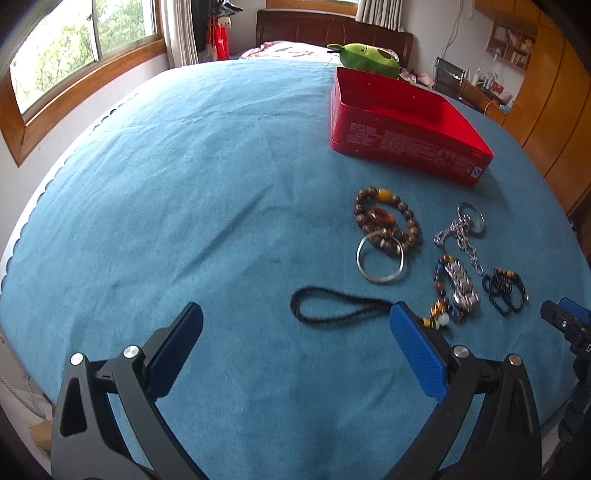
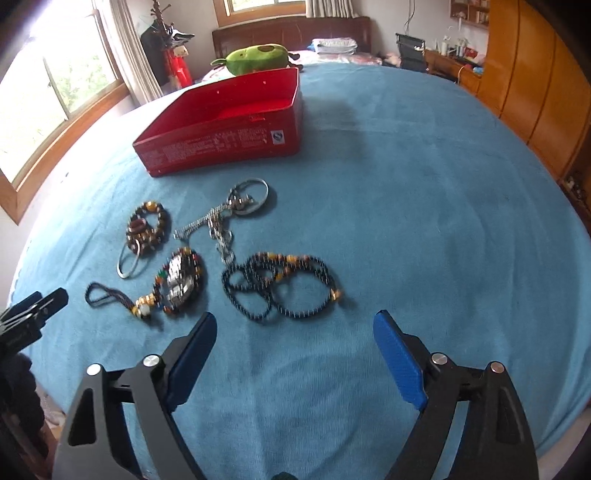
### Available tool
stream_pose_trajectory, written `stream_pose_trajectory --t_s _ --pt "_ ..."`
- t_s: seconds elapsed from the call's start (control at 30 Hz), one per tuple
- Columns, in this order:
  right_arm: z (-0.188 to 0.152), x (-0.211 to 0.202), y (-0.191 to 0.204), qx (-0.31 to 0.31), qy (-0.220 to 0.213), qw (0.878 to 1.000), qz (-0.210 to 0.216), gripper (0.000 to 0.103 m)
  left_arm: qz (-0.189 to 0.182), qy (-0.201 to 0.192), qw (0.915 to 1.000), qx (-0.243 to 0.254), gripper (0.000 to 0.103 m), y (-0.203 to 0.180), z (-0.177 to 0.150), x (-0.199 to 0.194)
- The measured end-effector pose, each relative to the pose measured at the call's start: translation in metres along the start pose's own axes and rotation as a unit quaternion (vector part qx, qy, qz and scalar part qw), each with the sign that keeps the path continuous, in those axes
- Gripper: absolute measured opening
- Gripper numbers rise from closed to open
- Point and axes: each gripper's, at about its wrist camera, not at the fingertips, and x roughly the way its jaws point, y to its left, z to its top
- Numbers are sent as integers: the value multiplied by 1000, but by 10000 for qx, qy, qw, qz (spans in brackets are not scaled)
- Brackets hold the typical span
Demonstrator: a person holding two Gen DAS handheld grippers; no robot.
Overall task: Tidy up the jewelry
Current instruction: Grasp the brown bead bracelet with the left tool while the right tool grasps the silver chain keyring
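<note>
both my left tongs (image 1: 295, 332) and right tongs (image 2: 295, 341) are spread wide and hold nothing. the jewelry (image 2: 207, 254) lies in a loose group on the blue bed cover (image 2: 406, 221), just before the red box (image 2: 221, 122), which i think is open on top to receive the pieces.

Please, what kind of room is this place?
Most likely a home bedroom: a bed with a dark wooden headboard, a green plush toy lying on it, and wooden wardrobes along the wall.
</note>
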Motion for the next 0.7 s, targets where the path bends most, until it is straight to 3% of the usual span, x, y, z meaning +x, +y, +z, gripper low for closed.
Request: stream_pose_trajectory --t_s 0.1,0.33,0.47,0.6,0.7 --pt "21 7 -5 3 84 9999 129 82 -184 183 9997 13 100 -2 27 14" --pt "74 42 -8 -30 449 9964 715 38 -494 661 9965 88 99 -18 80 56" --pt "93 72 -7 4 785 9915 1038 25 -656 893 9937 185 98 -31 95 79" --pt "104 98 -5 -38 1024 9895 1020 24 -683 1007 9922 270 97 -41 108 97" --pt "112 107 -2 -100 1069 9891 1006 17 -698 1067 9914 302 94 -46 115 106"
